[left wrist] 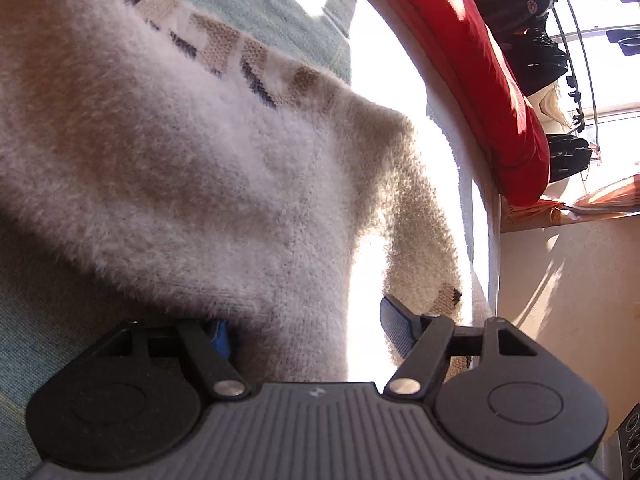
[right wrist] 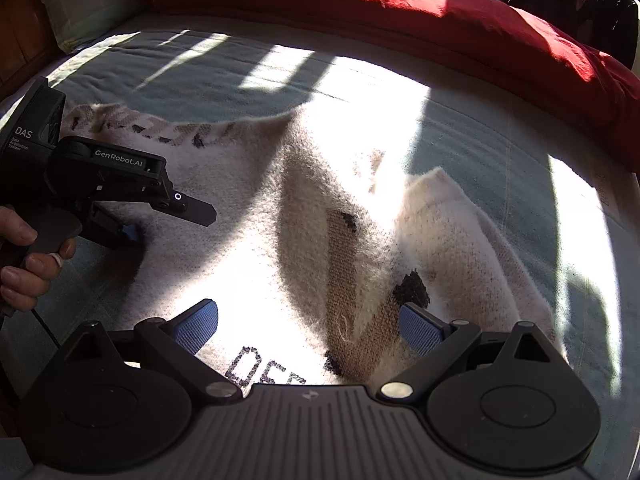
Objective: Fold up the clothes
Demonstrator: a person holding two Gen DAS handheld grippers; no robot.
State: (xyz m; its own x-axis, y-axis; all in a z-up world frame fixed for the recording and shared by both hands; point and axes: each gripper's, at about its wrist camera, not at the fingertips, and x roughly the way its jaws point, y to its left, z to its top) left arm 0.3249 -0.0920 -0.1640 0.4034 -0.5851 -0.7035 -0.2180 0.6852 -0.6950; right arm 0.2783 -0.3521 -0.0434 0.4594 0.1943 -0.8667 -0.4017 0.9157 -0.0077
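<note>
Across the bed, the fuzzy white sweater fills mid-frame; the left gripper fingers straddle its edge, wide apart, while the right gripper hovers open above it.

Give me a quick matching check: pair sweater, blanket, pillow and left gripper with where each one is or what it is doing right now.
1 sweater
2 red blanket
3 pillow
4 left gripper

a bunched along the bed's far edge
b far left corner
c spread on the bed
d open around the sweater's edge

Pairs: 1-c, 2-a, 3-b, 4-d
</note>
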